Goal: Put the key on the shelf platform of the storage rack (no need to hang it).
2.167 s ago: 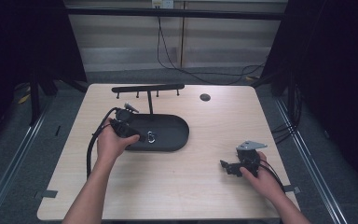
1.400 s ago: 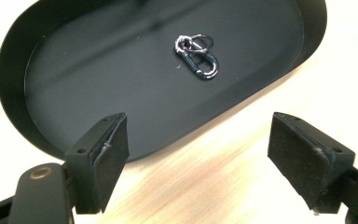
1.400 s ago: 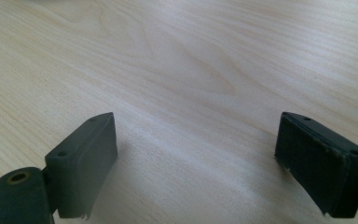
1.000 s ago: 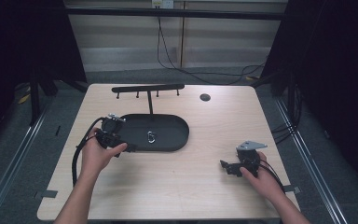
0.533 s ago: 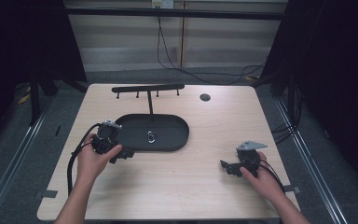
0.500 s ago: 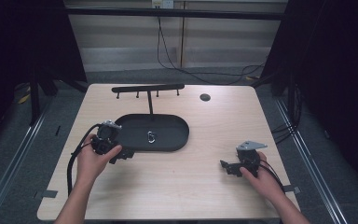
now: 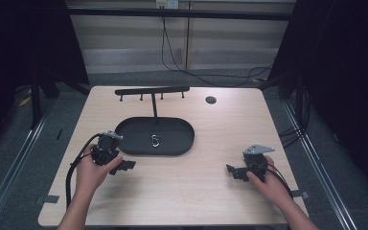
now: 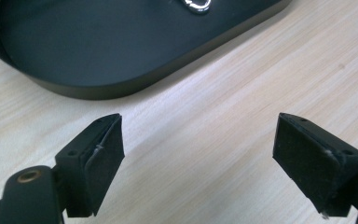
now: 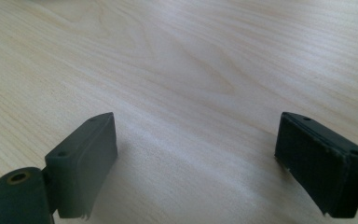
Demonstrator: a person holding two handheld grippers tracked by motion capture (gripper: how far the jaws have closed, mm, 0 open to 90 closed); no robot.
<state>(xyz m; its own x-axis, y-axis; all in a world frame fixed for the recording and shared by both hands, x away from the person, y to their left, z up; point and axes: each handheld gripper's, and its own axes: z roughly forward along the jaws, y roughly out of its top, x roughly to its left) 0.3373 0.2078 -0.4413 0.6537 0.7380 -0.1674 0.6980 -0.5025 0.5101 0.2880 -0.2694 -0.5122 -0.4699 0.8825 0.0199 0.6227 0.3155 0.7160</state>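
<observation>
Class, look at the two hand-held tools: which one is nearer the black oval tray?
The left tool: it sits just off the left end of the black oval tray, whose rim shows past its open jaws, while the right tool rests over bare wooden table.

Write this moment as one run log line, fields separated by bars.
left gripper open, beside tray | right gripper open, on table | carabiner in tray
</observation>
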